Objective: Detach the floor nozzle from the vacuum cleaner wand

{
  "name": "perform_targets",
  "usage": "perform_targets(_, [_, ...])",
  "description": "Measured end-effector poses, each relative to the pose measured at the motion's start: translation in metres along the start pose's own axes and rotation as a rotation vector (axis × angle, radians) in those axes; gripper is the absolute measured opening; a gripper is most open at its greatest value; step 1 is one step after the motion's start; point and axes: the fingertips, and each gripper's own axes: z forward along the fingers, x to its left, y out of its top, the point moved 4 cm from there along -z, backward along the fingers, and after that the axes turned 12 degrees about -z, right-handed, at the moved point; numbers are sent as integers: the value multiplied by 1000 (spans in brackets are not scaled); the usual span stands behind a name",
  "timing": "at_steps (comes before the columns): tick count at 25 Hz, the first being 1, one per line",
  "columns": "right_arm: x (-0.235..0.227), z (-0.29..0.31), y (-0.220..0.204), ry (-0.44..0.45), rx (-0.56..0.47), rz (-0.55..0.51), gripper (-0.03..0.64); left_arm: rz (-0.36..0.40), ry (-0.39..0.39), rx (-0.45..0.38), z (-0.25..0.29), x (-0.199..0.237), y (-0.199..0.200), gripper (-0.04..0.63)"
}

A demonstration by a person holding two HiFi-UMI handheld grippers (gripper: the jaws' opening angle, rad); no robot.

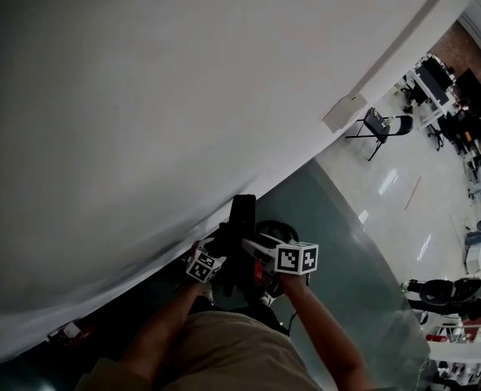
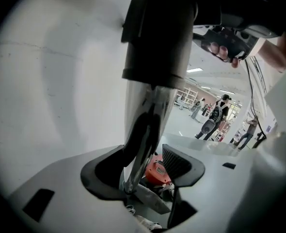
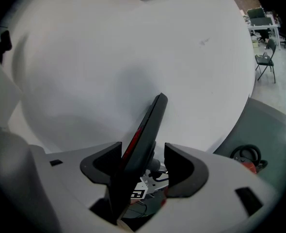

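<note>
Lighting and picture quality: dim head view, brighter gripper views.
Ceiling light glares on the floor (image 1: 391, 182); wall (image 1: 143, 96) grey, softly shadowed; fisheye edges black and curved; near wand (image 2: 155, 33) blurred.

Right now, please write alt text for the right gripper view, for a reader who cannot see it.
The right tongs stand open around a slim dark vacuum part with a red stripe, leaning between the jaws. Behind is a white wall; at right, grey floor and a distant chair.

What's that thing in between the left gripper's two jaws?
The vacuum cleaner wand stands there, with the left gripper's jaws apart around it. The left gripper view shows this.
</note>
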Motion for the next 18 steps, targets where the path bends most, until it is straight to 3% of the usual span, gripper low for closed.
perform_targets(2, [3, 4, -1, 15, 29, -12, 262, 1, -15, 23, 2, -1, 2, 251])
perform_targets(6, [1, 4, -5, 33, 116, -74, 262, 31, -2, 33, 14, -2, 6, 169])
perform_targets(14, [-20, -54, -22, 96, 107, -37, 262, 328, 2, 68, 17, -61, 8, 160])
perform_targets(18, [-23, -80, -34, 109, 116, -6, 262, 328, -27, 55, 15, -82, 2, 160])
